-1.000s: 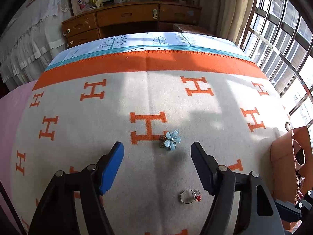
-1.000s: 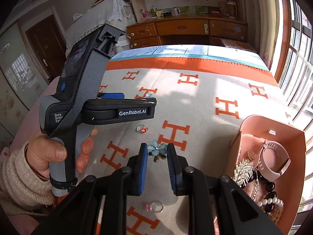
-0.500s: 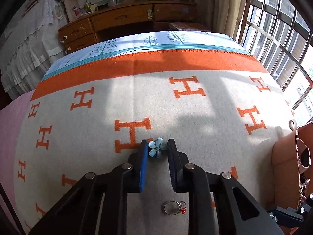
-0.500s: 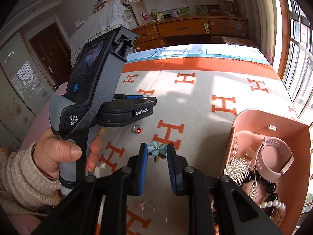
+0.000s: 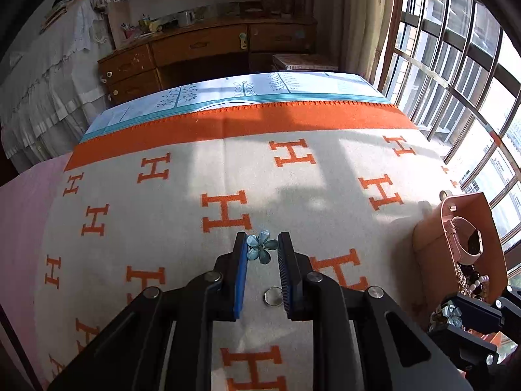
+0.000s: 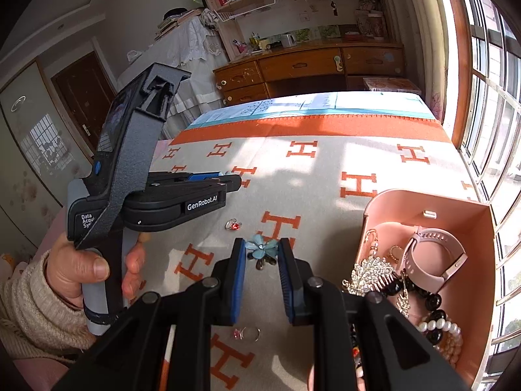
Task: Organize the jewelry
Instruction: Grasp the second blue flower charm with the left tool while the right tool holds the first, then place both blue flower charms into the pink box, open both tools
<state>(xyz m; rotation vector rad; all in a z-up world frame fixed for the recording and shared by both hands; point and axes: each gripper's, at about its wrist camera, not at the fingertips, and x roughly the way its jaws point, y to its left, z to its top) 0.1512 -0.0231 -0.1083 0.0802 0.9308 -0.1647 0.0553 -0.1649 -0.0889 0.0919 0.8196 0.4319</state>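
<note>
In the left wrist view my left gripper is shut on a pale blue flower earring and holds it just above the H-patterned blanket. The right wrist view shows my right gripper shut on a second blue flower earring, also lifted off the blanket. The left gripper, held by a hand, sits to the left and further back. A pink jewelry box stands on the right, beside the right gripper.
A ring with a red stone and a ring with a pink stone lie on the blanket. The box holds a pink watch, a crystal comb and beads. A wooden desk stands past the bed, with windows on the right.
The left gripper closed on the blue flower earring and lifted it off the blanket. The right gripper, still shut on its flower, drifted slightly towards the pink box.
</note>
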